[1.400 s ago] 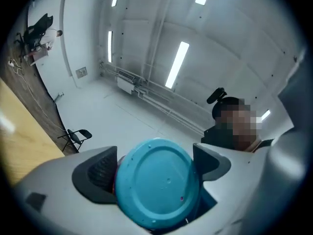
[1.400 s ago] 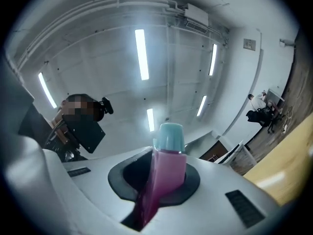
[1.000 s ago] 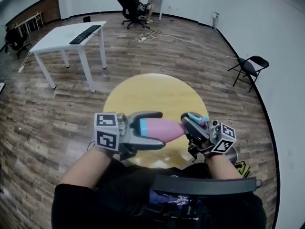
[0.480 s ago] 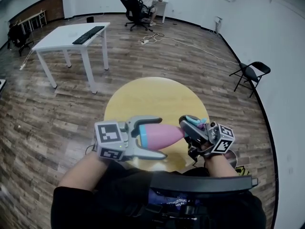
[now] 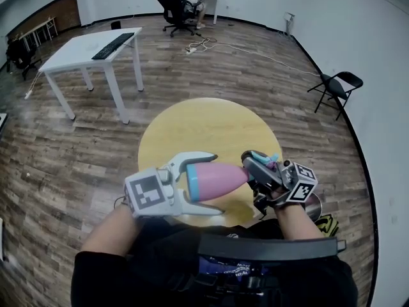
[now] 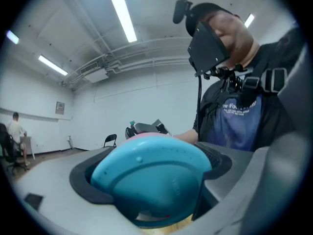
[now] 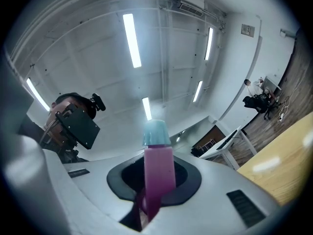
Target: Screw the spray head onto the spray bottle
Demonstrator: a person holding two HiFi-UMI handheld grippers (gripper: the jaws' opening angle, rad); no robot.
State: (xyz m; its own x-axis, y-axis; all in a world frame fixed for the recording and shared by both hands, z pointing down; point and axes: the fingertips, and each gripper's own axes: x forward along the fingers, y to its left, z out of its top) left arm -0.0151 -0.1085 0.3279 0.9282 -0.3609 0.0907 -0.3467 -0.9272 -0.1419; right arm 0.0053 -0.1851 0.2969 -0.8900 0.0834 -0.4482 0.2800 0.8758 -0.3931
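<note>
Pink bottle (image 5: 227, 176) lies level above the yellow table (image 5: 211, 123), its blue base clamped in the left gripper (image 5: 216, 182). Its neck points right (long axis sideways) at the spray head (image 5: 263, 159), pinched in the right gripper (image 5: 254, 167), right at the neck.

Round yellow table (image 5: 211, 130) (glossy top) stands on plank floor (image 5: 57, 165).

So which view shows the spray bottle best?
The head view: the spray bottle shows nearly whole, pink with a blue base, lying sideways in the jaws of the left gripper. The left gripper view shows only its blue base, close up. The right gripper view shows just the spray head.
</note>
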